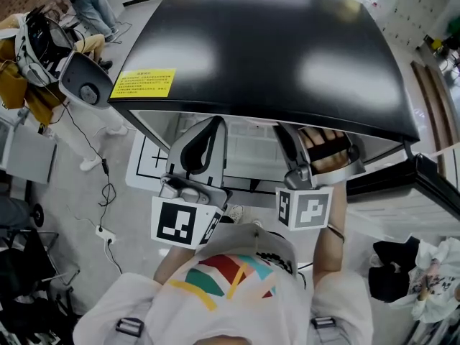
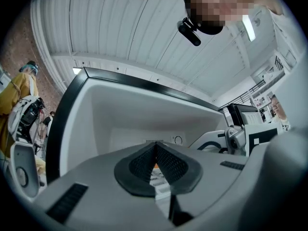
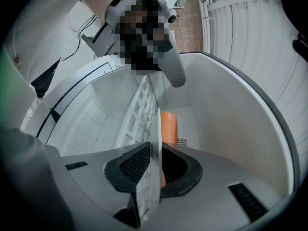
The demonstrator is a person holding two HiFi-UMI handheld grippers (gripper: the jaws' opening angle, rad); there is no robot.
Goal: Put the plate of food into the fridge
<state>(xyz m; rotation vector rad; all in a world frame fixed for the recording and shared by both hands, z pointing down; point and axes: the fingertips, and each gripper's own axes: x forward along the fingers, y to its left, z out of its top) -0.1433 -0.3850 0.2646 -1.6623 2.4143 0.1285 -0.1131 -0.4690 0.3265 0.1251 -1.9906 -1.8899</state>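
The fridge (image 1: 273, 42) has a glossy black top and stands open, with both grippers reaching into its white inside. My right gripper (image 3: 155, 150), turned on its side, is shut on the rim of a thin clear plate (image 3: 155, 126) seen edge-on. An orange piece of food (image 3: 168, 126) lies on the plate beyond the pads. A white wire shelf (image 3: 139, 105) runs along the plate's other face. My left gripper (image 2: 155, 147) is level in the compartment with its pad tips touching. A sliver of orange and white shows behind them. In the head view the left gripper (image 1: 203, 141) and right gripper (image 1: 305, 153) sit side by side under the fridge's top edge.
The open fridge door (image 1: 431, 182) juts out at the right. A yellow label (image 1: 142, 82) marks the fridge's top left corner. People and a white device (image 1: 83, 81) stand at the left, with cables (image 1: 104, 192) on the floor. Dark and white bundles (image 1: 417, 272) lie at the lower right.
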